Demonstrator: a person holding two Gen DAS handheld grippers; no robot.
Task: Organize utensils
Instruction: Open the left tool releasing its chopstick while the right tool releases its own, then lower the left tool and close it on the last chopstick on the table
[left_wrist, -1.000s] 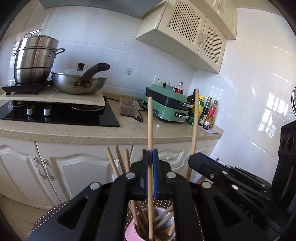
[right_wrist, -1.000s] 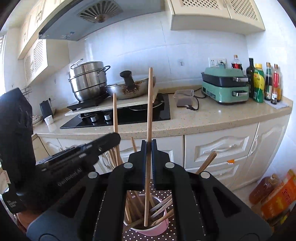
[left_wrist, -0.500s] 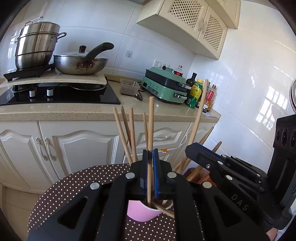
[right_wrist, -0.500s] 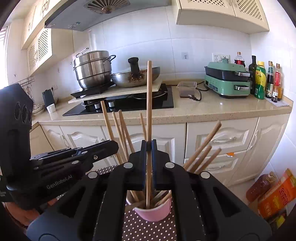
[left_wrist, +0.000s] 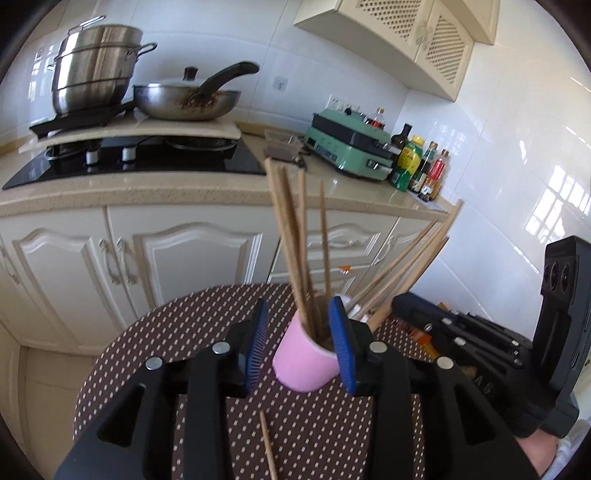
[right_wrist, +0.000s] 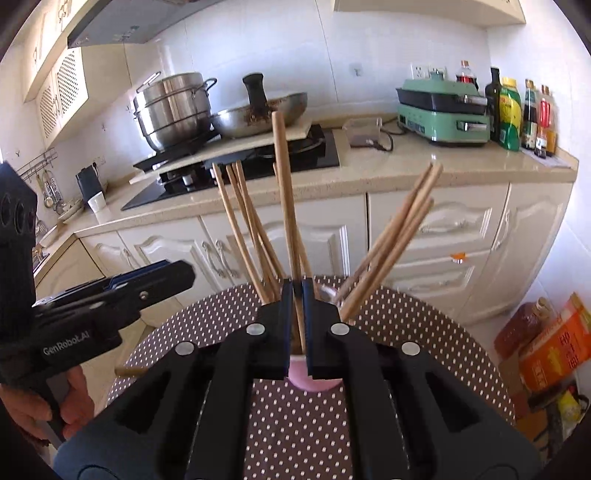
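A pink cup (left_wrist: 306, 360) full of wooden chopsticks (left_wrist: 295, 240) stands on a round table with a brown dotted cloth (left_wrist: 177, 332). My left gripper (left_wrist: 299, 314) hovers just before the cup; its jaws are opening and the blue pads (left_wrist: 341, 343) touch nothing. My right gripper (right_wrist: 296, 291) is shut on one upright chopstick (right_wrist: 284, 206) whose lower end reaches into the pink cup (right_wrist: 314, 382). A loose chopstick (left_wrist: 267, 443) lies on the cloth under my left gripper. Each gripper shows in the other's view, the left gripper (right_wrist: 147, 284) at the left and the right gripper (left_wrist: 461, 332) at the right.
Behind the table runs a kitchen counter (left_wrist: 147, 188) with white cabinet doors, a black hob, a steel pot (left_wrist: 96, 70), a pan (left_wrist: 184, 103), a green appliance (left_wrist: 351, 147) and bottles. Boxes and a bottle (right_wrist: 546, 339) sit on the floor at the right.
My left jaws have opened and let go of their chopstick, which now stands in the cup. Both grippers have sunk toward the cup, and the right one's chopstick has gone lower into it.
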